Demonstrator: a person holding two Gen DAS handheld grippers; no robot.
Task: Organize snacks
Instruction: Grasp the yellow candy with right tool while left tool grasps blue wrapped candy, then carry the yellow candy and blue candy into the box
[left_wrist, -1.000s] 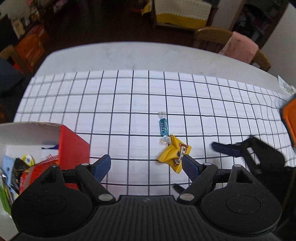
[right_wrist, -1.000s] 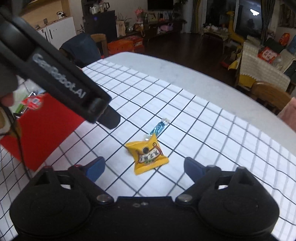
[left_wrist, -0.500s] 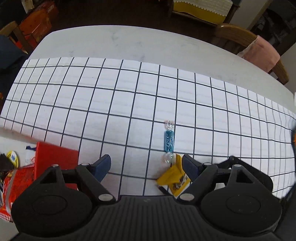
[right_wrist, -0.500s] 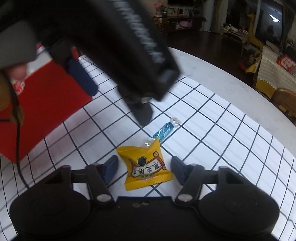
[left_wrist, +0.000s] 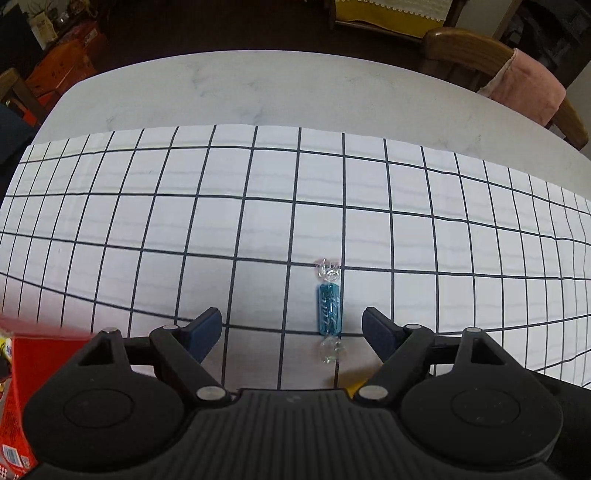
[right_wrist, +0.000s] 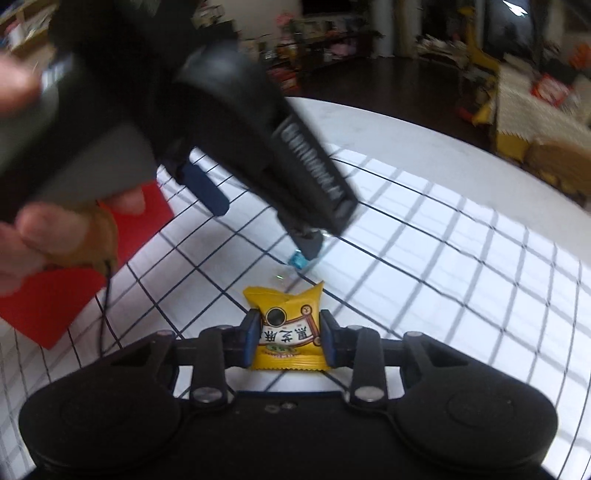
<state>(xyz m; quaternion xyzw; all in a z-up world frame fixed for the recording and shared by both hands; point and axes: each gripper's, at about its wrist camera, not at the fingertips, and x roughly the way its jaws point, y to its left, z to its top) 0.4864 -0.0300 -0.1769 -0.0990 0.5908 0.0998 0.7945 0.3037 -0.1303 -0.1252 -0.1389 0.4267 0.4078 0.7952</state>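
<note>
Right tool (right_wrist: 288, 341) has just clamped onto the yellow snack packet (right_wrist: 286, 332) on the counter (left_wrist: 258, 85)! Left tool (left_wrist: 291, 332), spread wide, has dropped over the blue candy (left_wrist: 328, 308), so both snacks look box-bound.

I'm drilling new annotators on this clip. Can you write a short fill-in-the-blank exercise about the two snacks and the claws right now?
1. The right claw is shut on the ____ snack packet.
2. The blue wrapped candy lies between the fingers of the ____ claw, which is open.
3. The candy lies on a white mat marked with a black ____.

Missing words: yellow; left; grid
</note>
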